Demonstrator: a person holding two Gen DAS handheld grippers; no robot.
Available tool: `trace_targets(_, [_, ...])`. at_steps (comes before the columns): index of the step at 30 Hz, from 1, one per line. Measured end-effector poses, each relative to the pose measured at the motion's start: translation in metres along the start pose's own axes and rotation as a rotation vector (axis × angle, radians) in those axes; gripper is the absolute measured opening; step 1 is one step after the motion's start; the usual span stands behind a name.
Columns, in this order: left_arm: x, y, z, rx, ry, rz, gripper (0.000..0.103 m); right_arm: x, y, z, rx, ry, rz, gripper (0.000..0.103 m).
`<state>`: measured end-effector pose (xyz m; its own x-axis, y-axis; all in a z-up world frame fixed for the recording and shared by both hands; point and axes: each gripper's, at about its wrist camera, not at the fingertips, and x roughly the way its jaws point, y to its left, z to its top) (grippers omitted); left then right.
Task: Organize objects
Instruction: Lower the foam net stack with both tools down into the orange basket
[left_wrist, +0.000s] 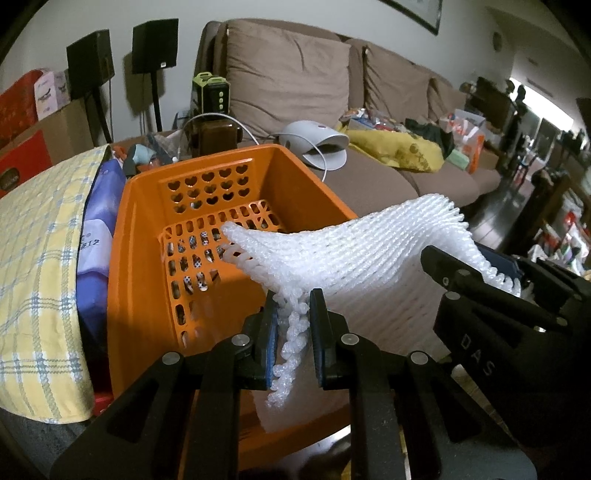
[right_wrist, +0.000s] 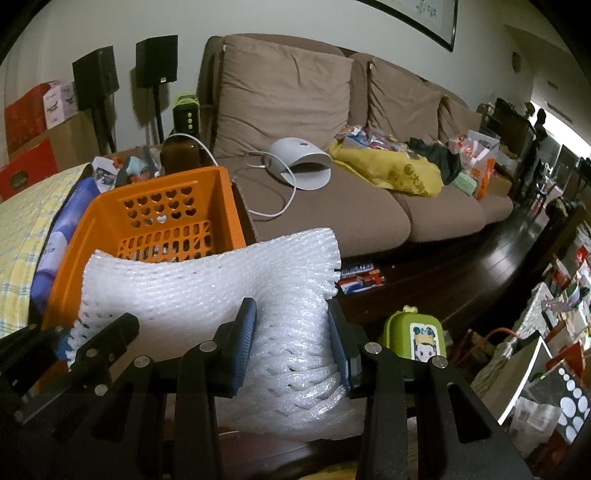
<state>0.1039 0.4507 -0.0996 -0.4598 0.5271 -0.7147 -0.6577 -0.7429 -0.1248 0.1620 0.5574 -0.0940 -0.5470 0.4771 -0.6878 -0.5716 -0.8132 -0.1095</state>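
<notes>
White foam netting (left_wrist: 354, 247) — both grippers (left (left_wrist: 293, 332), right (right_wrist: 291, 339)) pinch it.

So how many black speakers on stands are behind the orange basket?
2: one black box speaker stands at far left against the wall, the other just right of it, next to the brown sofa's end. More may be hidden.

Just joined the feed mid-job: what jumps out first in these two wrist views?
The white foam netting held between both grippers: the left gripper pinches a twisted corner, and the right gripper clamps a bunched end. Right behind it sits the bright orange basket with heart-shaped holes, and a long brown sofa fills the background.
</notes>
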Motion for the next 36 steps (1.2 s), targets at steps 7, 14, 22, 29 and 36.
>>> trace_targets(7, [-0.004,0.010,-0.001,-0.009,0.033,0.042,0.015,0.001,0.008,-0.001,-0.027,0.007,0.055,0.038])
trace_targets(14, [-0.010,0.028,0.000,-0.036,0.049,0.070,0.015,0.000,0.030,-0.001,-0.082,0.012,0.083,0.038])
trace_targets(22, [-0.011,0.043,0.007,-0.034,0.062,0.087,0.015,0.001,0.041,-0.002,-0.100,0.018,0.140,0.038])
trace_targets(29, [-0.017,0.044,0.012,-0.009,0.013,0.086,0.015,-0.011,0.039,0.004,-0.046,-0.032,0.160,0.038])
trace_targets(36, [-0.020,0.047,0.016,-0.005,-0.009,0.107,0.015,-0.005,0.039,0.009,-0.004,0.006,0.186,0.038])
